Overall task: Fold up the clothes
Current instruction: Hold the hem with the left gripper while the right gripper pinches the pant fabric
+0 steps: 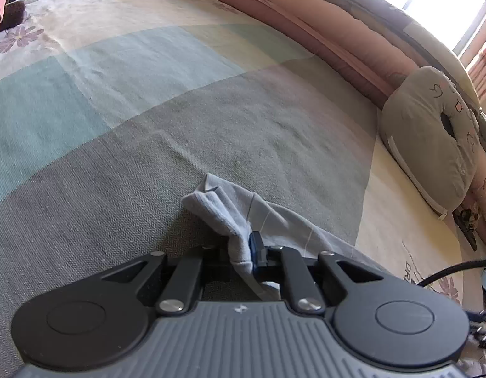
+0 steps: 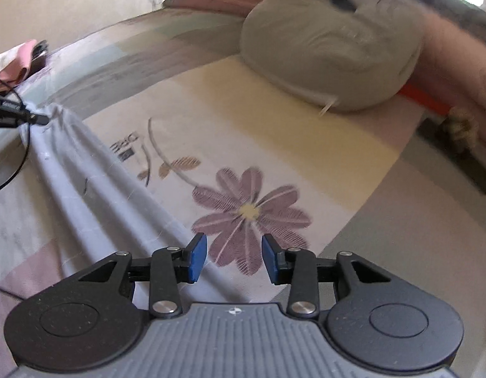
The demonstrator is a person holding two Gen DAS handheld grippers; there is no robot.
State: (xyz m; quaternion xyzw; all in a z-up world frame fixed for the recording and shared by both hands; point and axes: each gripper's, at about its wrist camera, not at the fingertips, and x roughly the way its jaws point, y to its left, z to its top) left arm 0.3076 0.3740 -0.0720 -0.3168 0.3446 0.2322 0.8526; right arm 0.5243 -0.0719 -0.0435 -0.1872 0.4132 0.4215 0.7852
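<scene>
The left tongs (image 1: 247, 256) were clenched on a bunched corner of the pale grey-blue garment (image 1: 230, 217), the cloth pinched between the blue pads and crumpling up just beyond them over the grey panel of the bedspread (image 1: 148, 110). In the right wrist view the same garment (image 2: 95, 186) lay stretched in long folds across the bed, running from the far left, where the left tongs (image 2: 38, 119) gripped its end, down to the near edge beside the right tongs (image 2: 234, 256). The right tongs stood released, their blue pads apart with nothing pressed between them, above a printed purple flower (image 2: 249, 211); the garment's edge lay just left of the left pad. A grey-green pillow (image 2: 331, 47) rested at the far right, well apart from the garment.
</scene>
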